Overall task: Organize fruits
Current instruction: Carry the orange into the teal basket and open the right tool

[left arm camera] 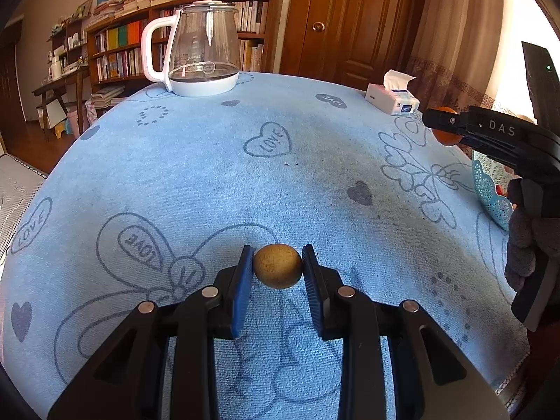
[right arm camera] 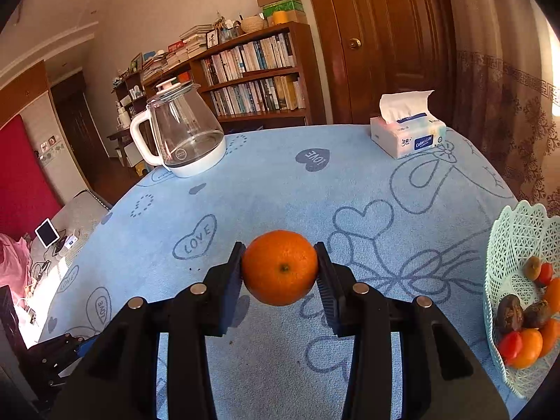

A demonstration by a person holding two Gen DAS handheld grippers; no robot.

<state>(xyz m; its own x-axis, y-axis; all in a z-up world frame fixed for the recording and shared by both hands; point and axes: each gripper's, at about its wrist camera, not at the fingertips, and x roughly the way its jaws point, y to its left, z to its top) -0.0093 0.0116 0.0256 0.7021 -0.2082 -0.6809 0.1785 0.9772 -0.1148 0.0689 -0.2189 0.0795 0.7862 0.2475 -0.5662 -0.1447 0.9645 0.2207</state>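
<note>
Since the right gripper holds the orange up over the cloth, carry it gently to the basket beside it. The left gripper pinches a small brown fruit; squeeze softly.

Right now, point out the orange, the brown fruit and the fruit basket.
orange (right arm camera: pixel 280 267): right wrist view, middle of its peel, near the stem dimple.
brown fruit (left arm camera: pixel 277 265): left wrist view, centre of its skin.
fruit basket (right arm camera: pixel 507 245): right wrist view, lattice wall.

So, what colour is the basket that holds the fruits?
Pale mint green basket, seen best in the right wrist view.
</note>
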